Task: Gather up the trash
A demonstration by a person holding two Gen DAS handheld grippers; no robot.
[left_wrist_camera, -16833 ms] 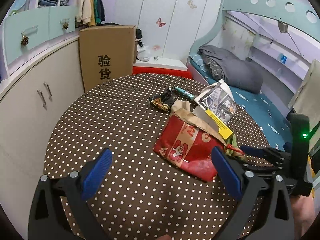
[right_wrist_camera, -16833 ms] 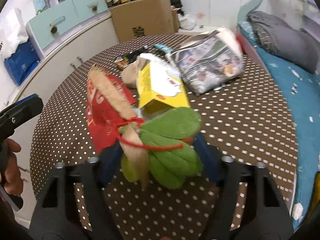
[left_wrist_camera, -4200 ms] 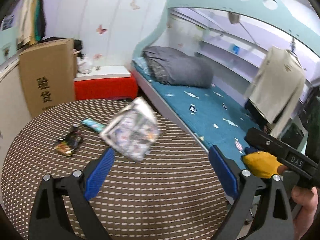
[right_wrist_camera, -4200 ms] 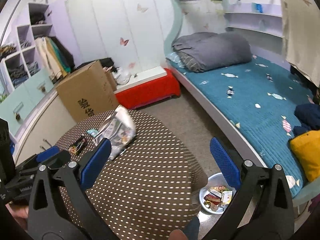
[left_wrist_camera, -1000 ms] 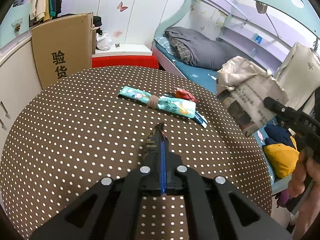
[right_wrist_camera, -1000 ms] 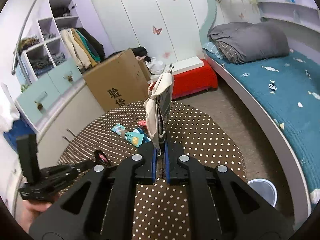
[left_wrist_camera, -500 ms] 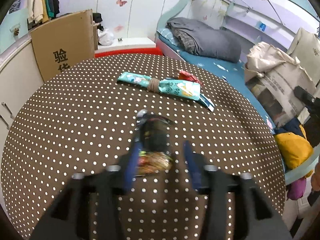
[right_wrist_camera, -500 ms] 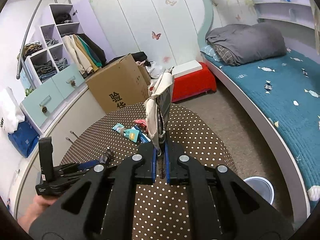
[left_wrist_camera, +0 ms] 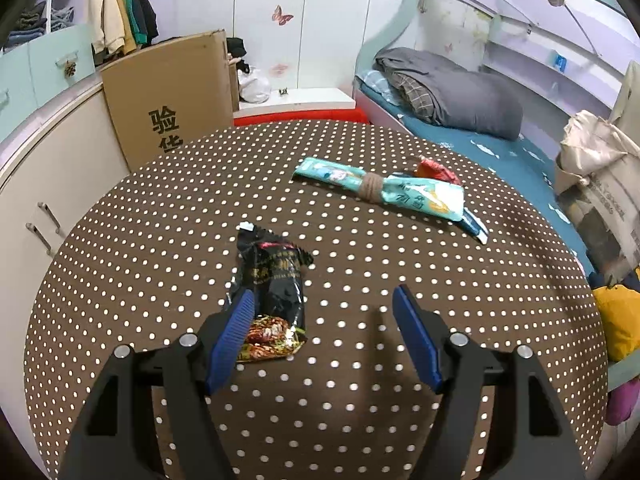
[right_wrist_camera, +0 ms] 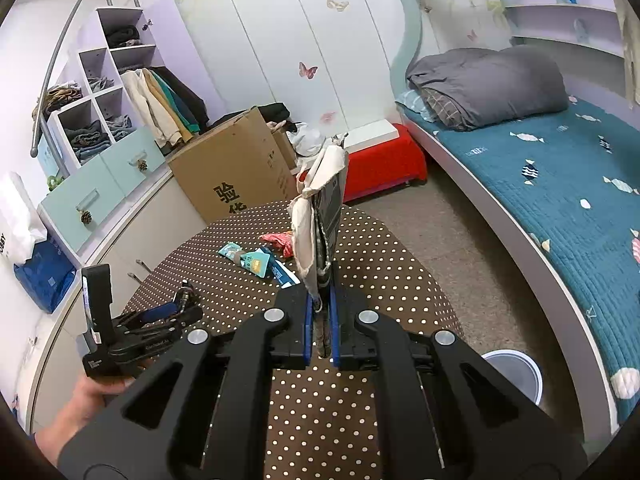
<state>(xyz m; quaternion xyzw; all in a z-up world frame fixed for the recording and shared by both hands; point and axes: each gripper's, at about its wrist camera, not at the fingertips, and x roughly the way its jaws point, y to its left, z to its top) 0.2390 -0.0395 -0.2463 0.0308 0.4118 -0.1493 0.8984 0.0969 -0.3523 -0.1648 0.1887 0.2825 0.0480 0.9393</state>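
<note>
Hovering low over the polka-dot table (left_wrist_camera: 160, 240), the left gripper (left_wrist_camera: 320, 320) has its blue fingers (left_wrist_camera: 416, 336) spread and its jaws opening; the black snack wrapper (left_wrist_camera: 276, 280) lies flat between them, close against the left finger, with bare cloth between it and the right finger. Beyond it, well apart, a teal wrapper (left_wrist_camera: 384, 190) knotted in the middle lies near the far right part of the table, a small red wrapper (left_wrist_camera: 434, 170) just behind it. The table's round edge curves close past these two on the bed side; the near and left parts of the cloth lie open.

The right gripper (right_wrist_camera: 320, 320) has its fingers pressed together on the lower edge of a crumpled paper bag (right_wrist_camera: 320, 216), which stands upright above them, held over the table's right side. Off that edge, on the floor, a white bin (right_wrist_camera: 516, 372) sits between the table and the bed (right_wrist_camera: 560, 184). A cardboard box (right_wrist_camera: 228, 172) stands against the cabinets (left_wrist_camera: 60, 168) behind the table.
</note>
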